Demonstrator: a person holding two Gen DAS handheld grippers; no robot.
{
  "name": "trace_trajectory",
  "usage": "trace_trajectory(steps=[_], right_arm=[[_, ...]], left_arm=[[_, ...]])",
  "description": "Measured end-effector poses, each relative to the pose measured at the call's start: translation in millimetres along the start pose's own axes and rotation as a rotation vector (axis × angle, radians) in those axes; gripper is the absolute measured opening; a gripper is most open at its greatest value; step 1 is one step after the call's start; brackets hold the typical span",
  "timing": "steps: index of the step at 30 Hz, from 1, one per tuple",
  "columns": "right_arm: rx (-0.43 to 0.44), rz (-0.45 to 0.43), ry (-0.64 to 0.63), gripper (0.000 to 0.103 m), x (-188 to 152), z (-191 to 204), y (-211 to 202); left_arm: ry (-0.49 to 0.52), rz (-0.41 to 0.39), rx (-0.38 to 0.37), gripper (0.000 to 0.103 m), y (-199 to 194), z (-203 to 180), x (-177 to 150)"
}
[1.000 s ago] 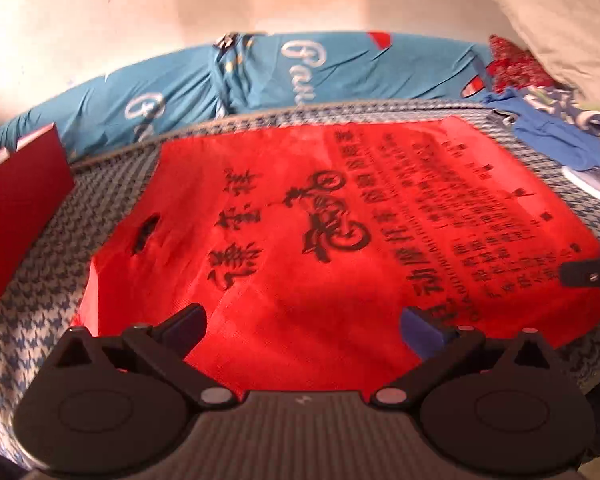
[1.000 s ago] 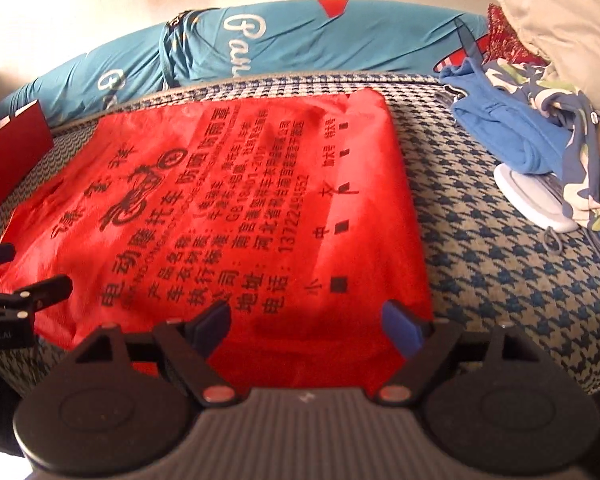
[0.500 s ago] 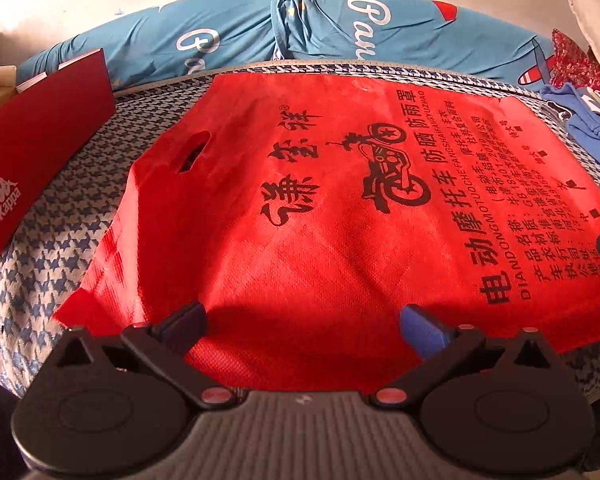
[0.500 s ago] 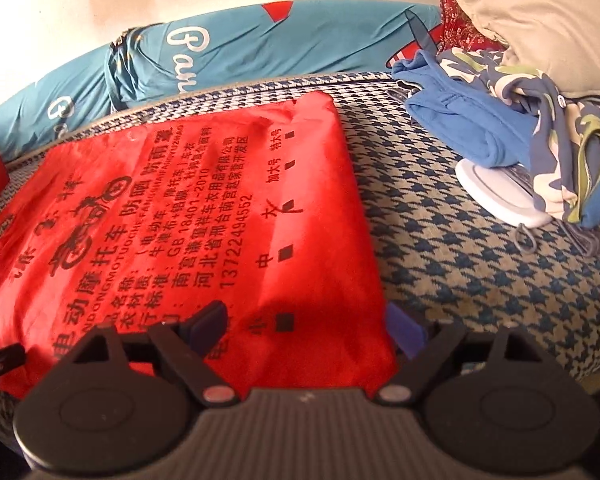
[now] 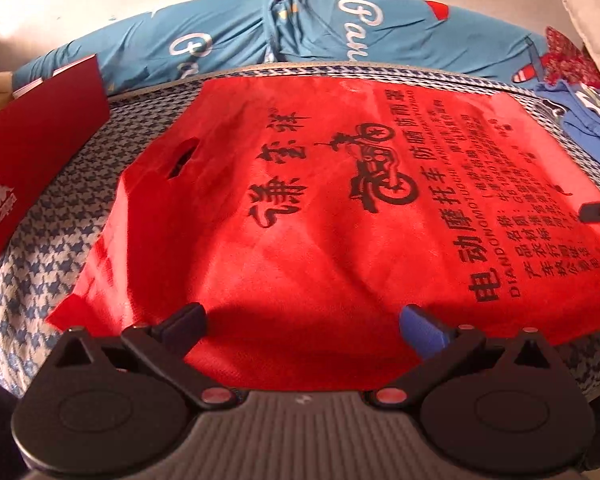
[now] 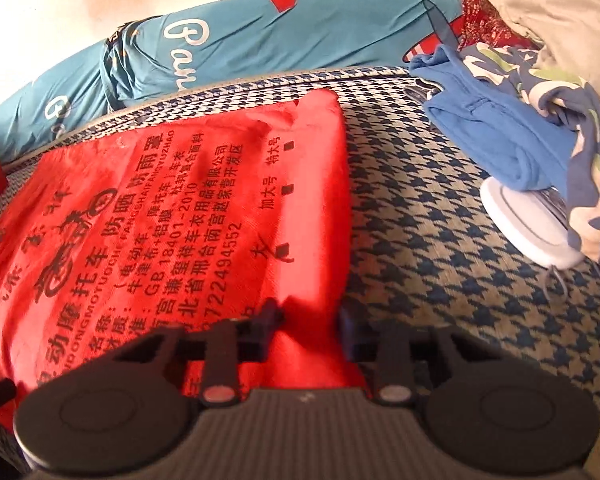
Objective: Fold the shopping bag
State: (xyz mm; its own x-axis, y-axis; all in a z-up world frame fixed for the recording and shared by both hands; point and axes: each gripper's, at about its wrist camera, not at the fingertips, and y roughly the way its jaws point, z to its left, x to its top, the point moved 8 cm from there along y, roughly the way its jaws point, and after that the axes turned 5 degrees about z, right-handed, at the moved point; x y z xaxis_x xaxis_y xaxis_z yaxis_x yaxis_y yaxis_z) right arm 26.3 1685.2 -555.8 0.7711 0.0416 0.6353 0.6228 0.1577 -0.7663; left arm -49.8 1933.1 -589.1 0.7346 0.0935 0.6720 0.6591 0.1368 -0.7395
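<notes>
1. Now my right gripper (image 6: 308, 324) has just been closing, and its jaws pinch the near right corner of the red shopping bag (image 6: 204, 216) — a ridge of red cloth is bunched between the pads.
2. My left gripper (image 5: 302, 320) hangs over the bag's near edge with its jaws spread wide; the cloth lies below them, not pressed by either finger.
3. The bag lies flat, print side up, on the houndstooth bed cover (image 6: 440, 264), its cut-out handle (image 5: 182, 156) toward the left end.
4. Beyond the bag's far edge runs a teal cloth with white lettering (image 5: 340, 28).
5. A dark red box (image 5: 32, 152) stands at the left — well apart from the bag.
6. At the right lies a heap of blue clothes (image 6: 512, 136).
</notes>
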Motion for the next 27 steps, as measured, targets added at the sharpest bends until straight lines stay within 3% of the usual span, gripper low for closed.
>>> trace_trajectory(steps=[8,15,19,20,22,25,27], right_arm=[[-0.015,-0.03,-0.086,0.009,35.2,-2.8,4.1],[-0.089,-0.057,-0.11,0.01,58.0,-24.8,14.2],[-0.137,-0.044,-0.079,0.029,56.1,-35.4,21.5],[-0.147,-0.059,-0.077,0.04,57.5,-36.1,18.2],[-0.167,-0.13,-0.059,0.052,62.8,-37.4,2.6],[-0.129,-0.189,-0.04,0.056,67.8,-36.1,-11.5],[-0.038,-0.158,-0.056,0.056,63.3,-23.8,-9.9]], left_arm=[[0.05,-0.018,-0.049,0.103,15.4,-34.4,20.4],[0.091,-0.027,-0.06,0.103,41.3,-77.4,50.9],[0.089,-0.021,-0.058,0.103,44.0,-82.7,56.1],[0.082,-0.016,-0.062,0.103,43.0,-81.9,55.5],[0.089,-0.018,-0.071,0.103,37.9,-77.8,48.7],[0.111,-0.034,-0.079,0.103,29.2,-70.2,35.6],[0.114,-0.039,-0.08,0.103,24.8,-66.9,29.7]])
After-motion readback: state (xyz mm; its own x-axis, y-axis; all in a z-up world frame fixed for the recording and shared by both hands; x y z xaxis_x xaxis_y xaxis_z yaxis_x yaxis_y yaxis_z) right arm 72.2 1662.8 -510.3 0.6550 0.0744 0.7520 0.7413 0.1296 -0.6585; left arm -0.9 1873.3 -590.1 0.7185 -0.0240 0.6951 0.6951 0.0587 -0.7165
